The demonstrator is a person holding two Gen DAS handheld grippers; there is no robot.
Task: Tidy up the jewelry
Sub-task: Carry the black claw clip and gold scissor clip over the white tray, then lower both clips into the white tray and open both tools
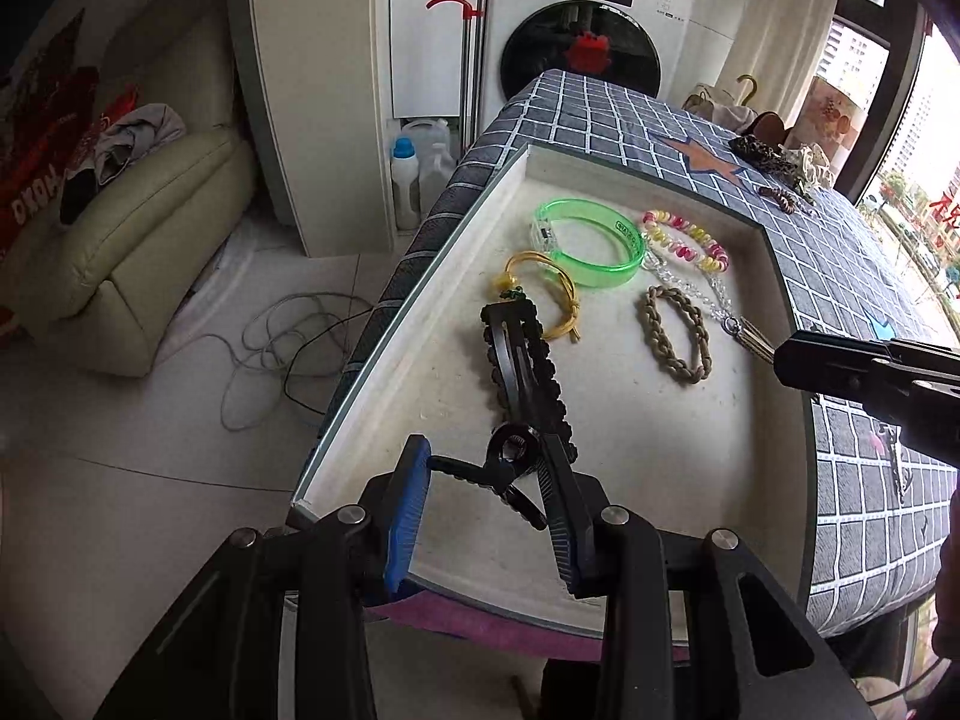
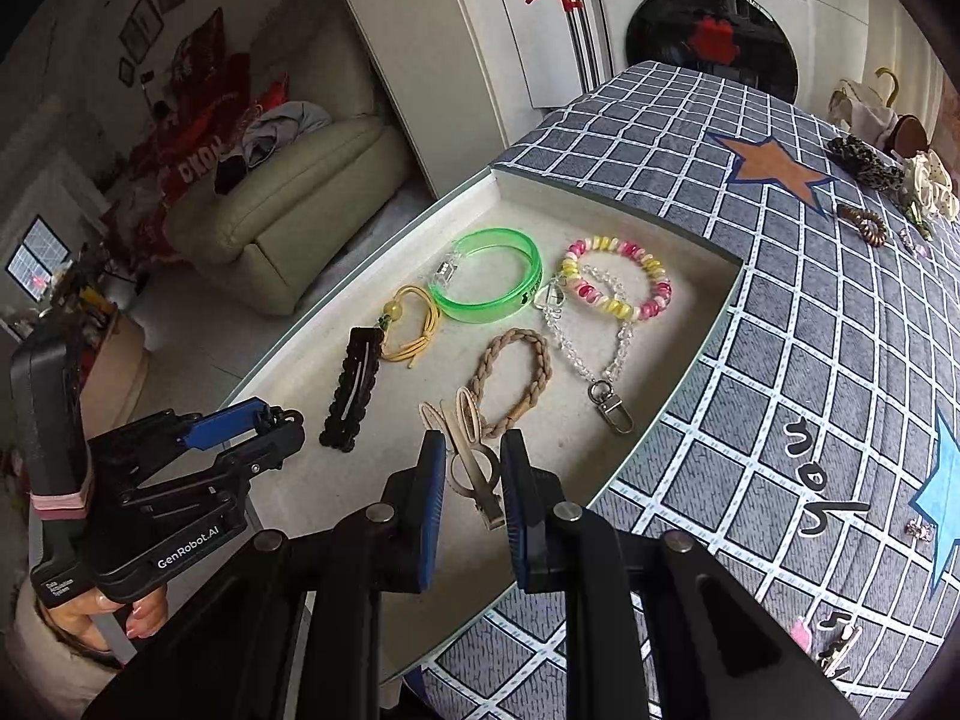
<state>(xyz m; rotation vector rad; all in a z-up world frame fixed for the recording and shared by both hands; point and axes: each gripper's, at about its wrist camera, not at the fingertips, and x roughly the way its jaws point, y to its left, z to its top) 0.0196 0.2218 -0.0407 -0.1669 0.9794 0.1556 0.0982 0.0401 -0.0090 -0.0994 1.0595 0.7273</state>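
Observation:
A shallow white tray (image 1: 384, 354) (image 2: 336, 330) on the checked table holds a green bangle (image 1: 591, 243) (image 2: 489, 291), a yellow cord bracelet (image 1: 543, 288) (image 2: 411, 324), a braided tan bracelet (image 1: 675, 327) (image 2: 513, 381), a pink-yellow bead bracelet (image 1: 684, 240) (image 2: 615, 285) and a clear bead chain (image 2: 585, 339). A long black hair clip (image 1: 528, 369) (image 2: 354, 384) lies in the tray; its ring end sits between the fingers of my open left gripper (image 1: 489, 471) (image 2: 273, 420). My right gripper (image 2: 474, 465) (image 1: 798, 363) is shut on a beige hair clip (image 2: 474, 462) low over the tray.
More hair ties and scrunchies (image 2: 870, 180) lie at the table's far right, small clips (image 2: 834, 642) at its near right. A washing machine (image 1: 594, 24) stands behind the table, a cream sofa (image 1: 126, 240) and loose cables (image 1: 282, 354) to the left.

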